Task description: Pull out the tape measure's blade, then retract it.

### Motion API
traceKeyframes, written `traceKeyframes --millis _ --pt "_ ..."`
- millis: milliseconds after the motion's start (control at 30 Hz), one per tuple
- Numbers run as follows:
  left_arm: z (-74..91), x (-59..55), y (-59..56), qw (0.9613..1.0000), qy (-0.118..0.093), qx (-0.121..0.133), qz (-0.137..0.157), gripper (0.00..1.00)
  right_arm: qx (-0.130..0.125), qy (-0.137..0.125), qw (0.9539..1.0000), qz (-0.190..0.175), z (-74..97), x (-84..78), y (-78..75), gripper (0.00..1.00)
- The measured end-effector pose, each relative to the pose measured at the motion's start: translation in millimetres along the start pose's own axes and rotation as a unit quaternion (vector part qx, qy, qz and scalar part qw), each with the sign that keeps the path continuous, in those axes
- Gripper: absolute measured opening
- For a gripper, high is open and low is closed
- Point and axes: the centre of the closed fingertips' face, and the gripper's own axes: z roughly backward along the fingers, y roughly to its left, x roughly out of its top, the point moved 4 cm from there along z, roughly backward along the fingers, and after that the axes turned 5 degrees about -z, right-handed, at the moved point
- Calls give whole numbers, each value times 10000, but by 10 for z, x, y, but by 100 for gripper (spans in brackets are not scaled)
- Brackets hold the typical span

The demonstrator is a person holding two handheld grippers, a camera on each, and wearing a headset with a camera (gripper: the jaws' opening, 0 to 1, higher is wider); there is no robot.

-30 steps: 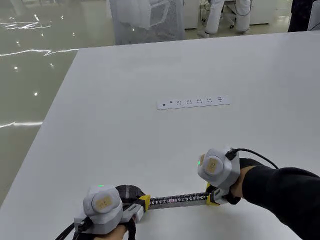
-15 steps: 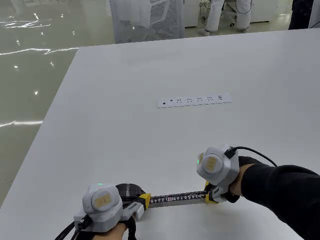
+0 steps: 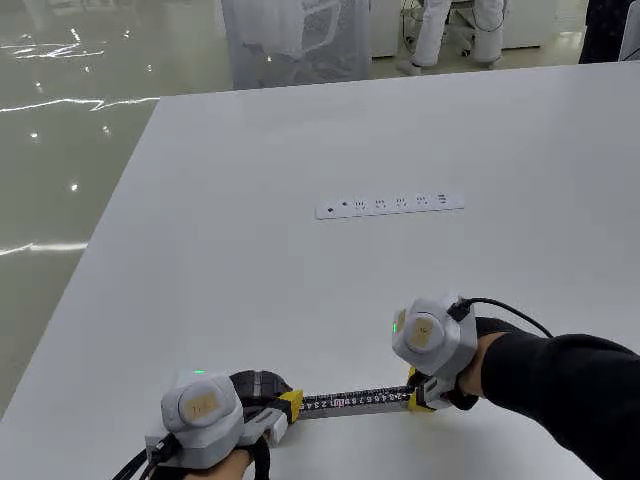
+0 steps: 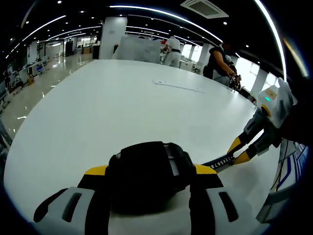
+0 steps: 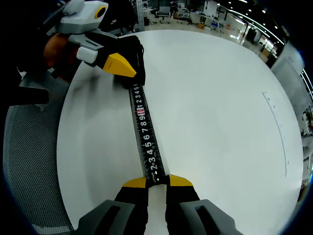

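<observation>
My left gripper (image 3: 262, 400) is clamped on the case (image 4: 146, 176), one yellow-tipped jaw on each side of its black body. The case sits on the white table (image 3: 300, 150), close to the near edge and towards the left corner. In the left gripper view it lies flat between the jaws, with the blade (image 4: 222, 162) leaving it on the right.

My right gripper (image 5: 157, 181) is pinched shut on the blade's free end, the two yellow tips nearly meeting around it. In the right gripper view the blade runs straight from those tips up to the case, and I can read the numbers from 2 at the tips up to about 15 near the case mouth. The pulled-out blade lies low along the table, parallel to the near edge, with the left gripper at one end and the right gripper at the other.

In the head view the two grippers are well apart, and the blade spans the gap between them. A black sleeve (image 3: 560, 380) comes in from the lower right behind the right gripper. A white power strip (image 3: 390, 204) lies further up the table, well away from both grippers.
</observation>
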Motion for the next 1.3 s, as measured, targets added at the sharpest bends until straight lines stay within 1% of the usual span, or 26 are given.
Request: traceKeyframes --millis 267,500,800,967,1133,1200,1300 --pt "-5 0 -2 10000 3 -8 -8 60 2 1 10000 -37 -7 12 13 8" --pt "0 7 -5 10000 0 -7 -9 60 25 -7 10000 94 -12 32 21 8" --pt "7 8 -13 10000 0 1 -37 60 25 -9 10000 16 -21 50 26 8" --pt "10 6 -13 10000 -5 14 -42 61 30 29 10000 41 -27 69 32 8" --pt "8 7 -13 10000 2 13 -43 61 27 -10 10000 81 -31 77 35 9" --pt "8 7 -15 10000 8 22 -38 61 27 -25 9999 150 -33 80 42 9" --pt "7 9 -17 10000 2 23 -42 61 32 -40 9999 107 -35 88 40 9"
